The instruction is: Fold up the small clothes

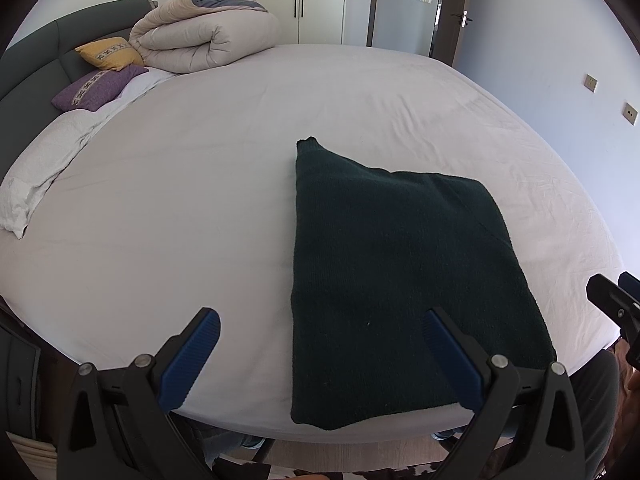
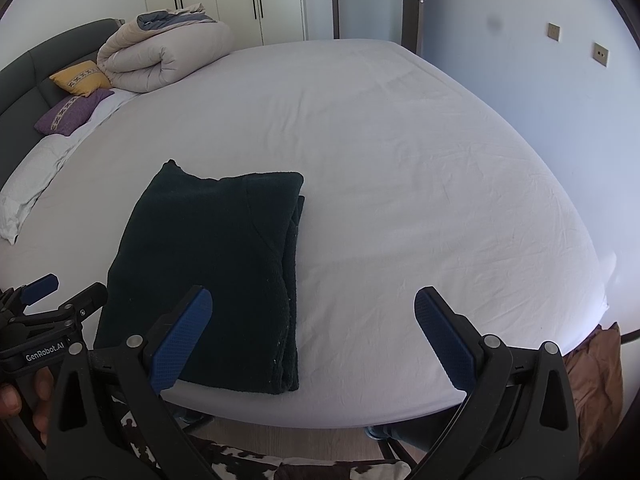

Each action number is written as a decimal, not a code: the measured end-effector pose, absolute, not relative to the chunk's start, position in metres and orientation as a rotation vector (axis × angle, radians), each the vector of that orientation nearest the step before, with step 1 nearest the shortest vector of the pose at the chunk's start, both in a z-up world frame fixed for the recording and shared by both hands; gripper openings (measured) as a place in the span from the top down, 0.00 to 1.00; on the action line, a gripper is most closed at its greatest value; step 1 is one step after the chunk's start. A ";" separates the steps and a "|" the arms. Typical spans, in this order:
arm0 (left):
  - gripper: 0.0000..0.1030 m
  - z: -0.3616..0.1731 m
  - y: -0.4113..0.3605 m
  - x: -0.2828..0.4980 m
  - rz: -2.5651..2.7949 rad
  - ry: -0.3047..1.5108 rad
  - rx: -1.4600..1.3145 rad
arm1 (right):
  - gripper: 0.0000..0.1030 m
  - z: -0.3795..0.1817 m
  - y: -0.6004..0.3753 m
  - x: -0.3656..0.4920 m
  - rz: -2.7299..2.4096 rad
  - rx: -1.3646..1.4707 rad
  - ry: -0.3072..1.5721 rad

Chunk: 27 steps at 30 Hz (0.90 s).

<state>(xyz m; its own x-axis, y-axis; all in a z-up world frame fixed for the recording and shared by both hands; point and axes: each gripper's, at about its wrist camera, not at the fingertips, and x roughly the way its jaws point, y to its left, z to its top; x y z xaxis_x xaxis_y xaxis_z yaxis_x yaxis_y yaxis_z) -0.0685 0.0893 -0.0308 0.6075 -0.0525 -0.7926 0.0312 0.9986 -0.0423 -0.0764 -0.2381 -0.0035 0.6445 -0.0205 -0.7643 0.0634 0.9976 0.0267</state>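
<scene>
A dark green knitted sweater [image 1: 392, 272] lies folded into a long rectangle on the white bed sheet [image 1: 200, 184], near the bed's front edge. It also shows in the right wrist view [image 2: 208, 264], with its stacked layers along its right side. My left gripper [image 1: 320, 356] is open and empty, held above the bed's front edge over the sweater's near left corner. My right gripper [image 2: 312, 332] is open and empty, held to the right of the sweater. The left gripper also shows at the left edge of the right wrist view [image 2: 60, 292].
A rolled beige duvet [image 1: 204, 32] lies at the far left of the bed, with a yellow cushion [image 1: 108, 54], a purple cushion [image 1: 96, 88] and a white pillow [image 1: 44, 168] along the dark headboard. Wardrobe doors and a room door stand behind the bed.
</scene>
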 end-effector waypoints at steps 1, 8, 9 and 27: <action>0.00 -0.031 0.089 -0.069 -0.049 0.917 -0.025 | 0.00 -0.004 -0.238 -0.076 -0.048 0.053 0.869; 0.00 -0.031 0.090 -0.069 -0.048 0.917 -0.024 | 0.00 -0.004 -0.237 -0.074 -0.049 0.051 0.871; 0.00 -0.031 0.090 -0.069 -0.048 0.916 -0.025 | 0.00 -0.004 -0.238 -0.075 -0.049 0.053 0.870; 0.00 -0.031 0.091 -0.068 -0.049 0.918 -0.023 | 0.00 -0.007 -0.235 -0.072 -0.053 0.057 0.873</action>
